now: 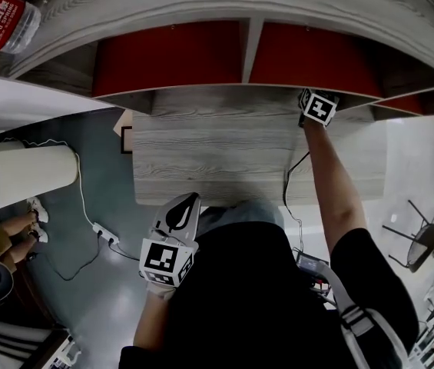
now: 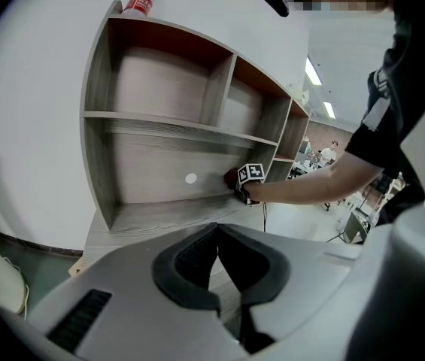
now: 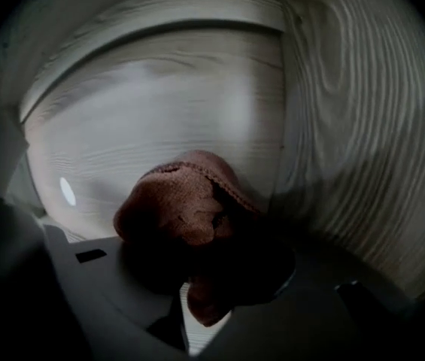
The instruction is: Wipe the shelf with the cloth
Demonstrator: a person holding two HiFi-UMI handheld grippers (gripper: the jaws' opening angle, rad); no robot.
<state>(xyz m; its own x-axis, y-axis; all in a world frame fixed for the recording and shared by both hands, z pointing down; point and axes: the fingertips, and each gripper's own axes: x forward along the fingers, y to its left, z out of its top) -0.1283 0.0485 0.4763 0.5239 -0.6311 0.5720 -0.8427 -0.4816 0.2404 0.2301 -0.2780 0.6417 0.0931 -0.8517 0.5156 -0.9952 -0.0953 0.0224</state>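
Observation:
The grey wood shelf (image 1: 217,156) has red-backed compartments seen from above. My right gripper (image 1: 318,108) reaches into the lower compartment near its right divider. It is shut on a bunched reddish-brown cloth (image 3: 186,205), which presses against the back panel (image 3: 159,111) close to the right side wall (image 3: 347,141). From the left gripper view, the right gripper (image 2: 251,176) and the cloth (image 2: 232,177) sit low at the compartment's right corner. My left gripper (image 1: 183,207) hangs back near my body, away from the shelf; its jaws meet at the tips with nothing between them (image 2: 217,226).
A water bottle (image 1: 1,20) stands on the shelf top at the left end. A small white round spot (image 2: 190,178) marks the back panel. On the floor to the left are a white cylinder (image 1: 28,171), a power strip with cable (image 1: 105,235) and someone's feet (image 1: 24,223). A chair (image 1: 424,241) stands at the right.

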